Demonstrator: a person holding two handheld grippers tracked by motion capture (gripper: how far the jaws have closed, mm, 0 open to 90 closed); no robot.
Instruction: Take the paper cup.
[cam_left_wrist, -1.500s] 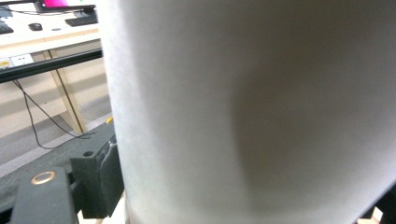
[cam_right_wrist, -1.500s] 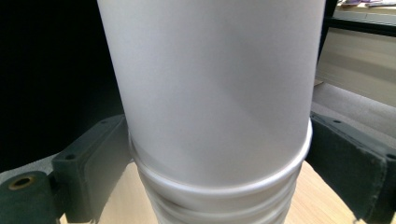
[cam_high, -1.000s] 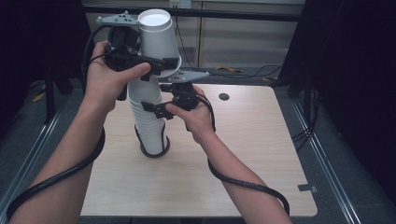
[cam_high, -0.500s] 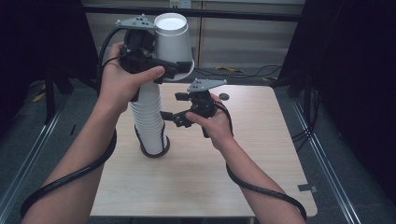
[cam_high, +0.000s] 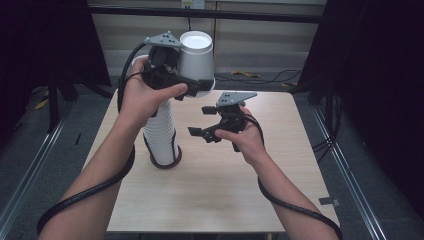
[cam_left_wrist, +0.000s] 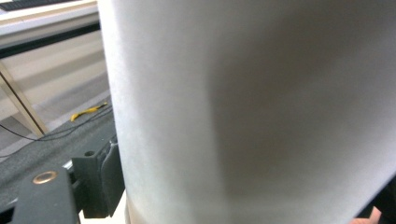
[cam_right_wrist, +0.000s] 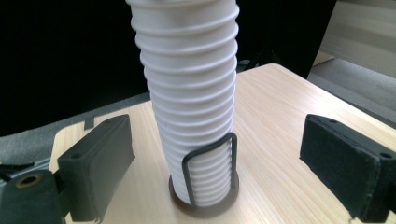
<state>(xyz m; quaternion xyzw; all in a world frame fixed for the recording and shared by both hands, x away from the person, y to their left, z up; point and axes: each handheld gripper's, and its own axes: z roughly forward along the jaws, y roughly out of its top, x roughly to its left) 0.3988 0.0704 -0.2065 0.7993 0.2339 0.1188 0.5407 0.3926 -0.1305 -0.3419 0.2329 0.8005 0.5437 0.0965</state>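
L hand-held gripper (cam_high: 197, 75) moved right pinching cup (cam_high: 196, 55); R hand-held gripper (cam_high: 204, 121) spread; stack (cam_high: 160, 132) in holder (cam_high: 166, 161).

Tabletop (cam_high: 280, 165) lies open right of the cup stack (cam_high: 161, 135) — its sole obstacle

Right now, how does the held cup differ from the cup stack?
The cup is single, lifted clear in the left gripper; the stack is many nested cups standing on the table in a black wire holder. The cup's wall looks smooth; the stack shows ribbed rims. The cup is gripped; the stack is untouched. Both are white, bottom up.
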